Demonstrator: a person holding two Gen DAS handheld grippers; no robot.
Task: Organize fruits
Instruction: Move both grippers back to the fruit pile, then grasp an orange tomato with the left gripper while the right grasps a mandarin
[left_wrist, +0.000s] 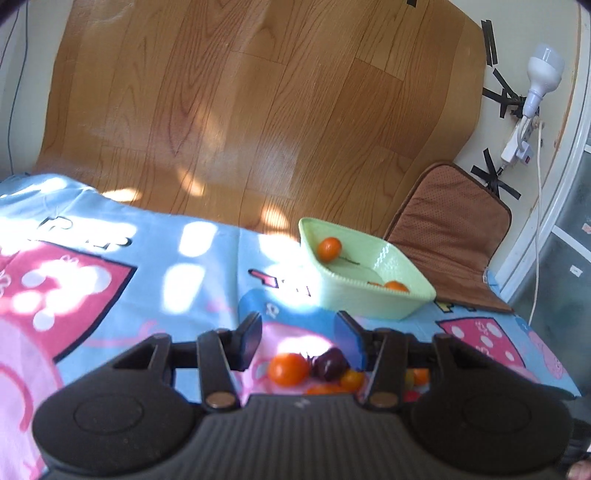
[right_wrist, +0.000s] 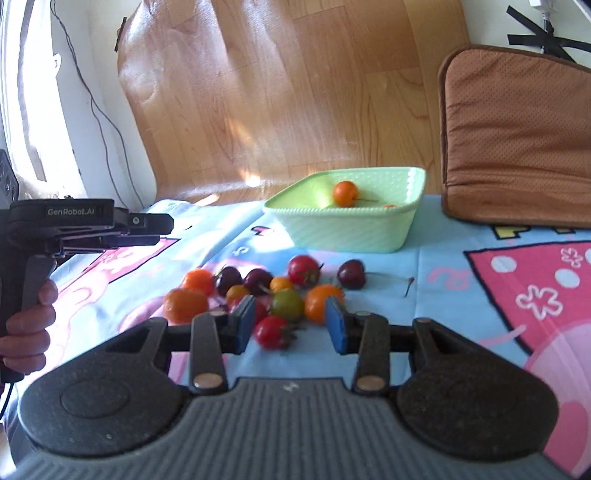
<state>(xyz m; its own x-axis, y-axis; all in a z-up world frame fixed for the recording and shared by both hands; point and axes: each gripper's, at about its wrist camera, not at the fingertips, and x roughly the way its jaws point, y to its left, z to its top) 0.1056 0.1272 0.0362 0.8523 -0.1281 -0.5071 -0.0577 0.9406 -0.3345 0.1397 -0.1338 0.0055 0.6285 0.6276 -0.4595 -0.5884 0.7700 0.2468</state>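
Right wrist view shows your green basket (right_wrist: 347, 229) on the cartoon blanket (right_wrist: 480, 280) holding only two orange fruits; about a dozen remain in the fruit pile (right_wrist: 266, 295) before it. Your right gripper (right_wrist: 290, 325) and left gripper (left_wrist: 299, 339) both stand apart, empty.

left claw (left_wrist: 298, 334) parted, right claw (right_wrist: 290, 323) parted

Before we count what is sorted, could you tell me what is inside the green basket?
The green basket holds two orange fruits, one with a thin stem. Its near wall hides part of the floor, so more could be there.
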